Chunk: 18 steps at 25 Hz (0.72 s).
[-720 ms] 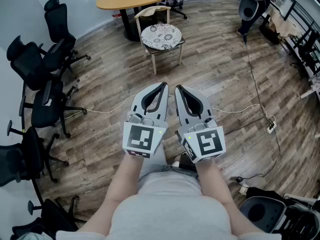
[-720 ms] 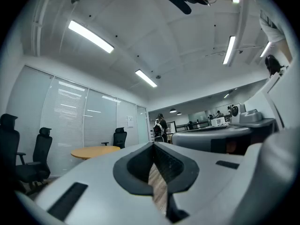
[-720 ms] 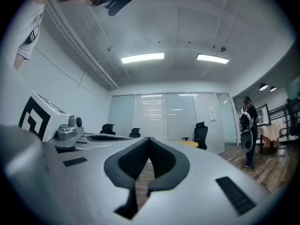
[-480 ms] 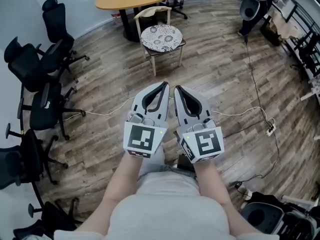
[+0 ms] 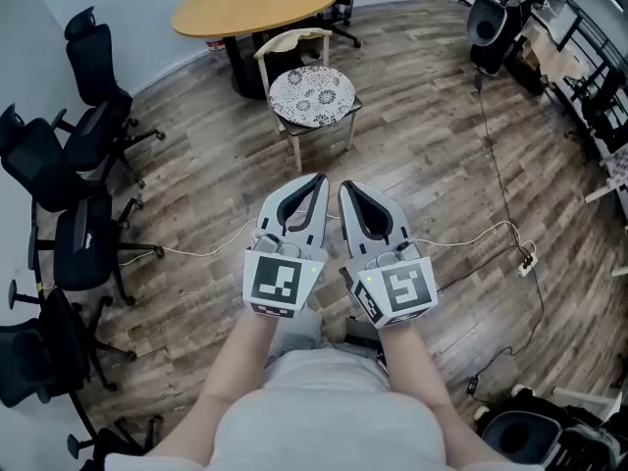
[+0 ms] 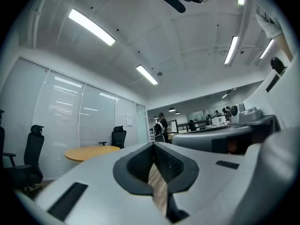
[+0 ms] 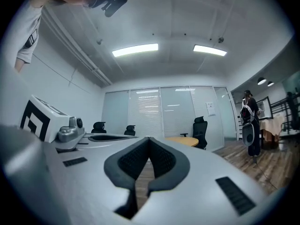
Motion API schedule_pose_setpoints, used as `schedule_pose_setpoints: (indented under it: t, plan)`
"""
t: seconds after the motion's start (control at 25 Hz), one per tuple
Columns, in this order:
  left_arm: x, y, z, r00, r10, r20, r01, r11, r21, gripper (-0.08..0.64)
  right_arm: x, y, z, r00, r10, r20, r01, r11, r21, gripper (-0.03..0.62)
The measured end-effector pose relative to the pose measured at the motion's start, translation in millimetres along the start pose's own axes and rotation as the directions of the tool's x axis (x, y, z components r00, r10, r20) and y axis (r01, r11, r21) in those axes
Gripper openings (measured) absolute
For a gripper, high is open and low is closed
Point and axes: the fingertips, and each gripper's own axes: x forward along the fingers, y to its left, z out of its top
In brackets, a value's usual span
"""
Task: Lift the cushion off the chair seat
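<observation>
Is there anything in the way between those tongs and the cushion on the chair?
Nothing visible. Only bare floor separates the left tongs and right tongs from the cushion on the chair.

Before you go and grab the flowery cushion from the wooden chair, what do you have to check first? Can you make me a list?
1. Cushion lies flat on the chair seat, nothing on top: ok.
2. Left gripper empty: ok.
3. Right gripper empty: ok.
4. Jaws open, ready to grab: not ok, both are shut.
5. Grippers close to the cushion: not ok, the chair stands well ahead.
6. Floor on the way free of things to trip on: not ok, a white cable crosses it.
</observation>
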Motion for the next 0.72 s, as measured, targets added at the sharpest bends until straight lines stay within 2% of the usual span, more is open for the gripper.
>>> schedule_pose_setpoints:
  t: [0.12,0.32,0.72]
  plan:
    - [16.0,33.4,-5.2,1.0,0.001,-0.007,-0.001,1.0,-0.021,0.003,34.9,1.2,-3.8,1.0,0.003,-0.021,-0.003,1.0,-0.003,0.026]
    - [40.7,84.7,-11.3,1.0,-0.016,-0.004,0.016,0.998,-0.059,0.003,91.2,1.4,-8.7,0.999,-0.037,-0.029,0.037,0.999,0.015,0.026]
    - [65.0,134.1,-32.6,1.0,-0.013,-0.012,0.011,0.996,-0.091,0.003,137.5,-7.4,-38.1,0.995,-0.059,-0.078,0.062,0.998,0.034,0.026]
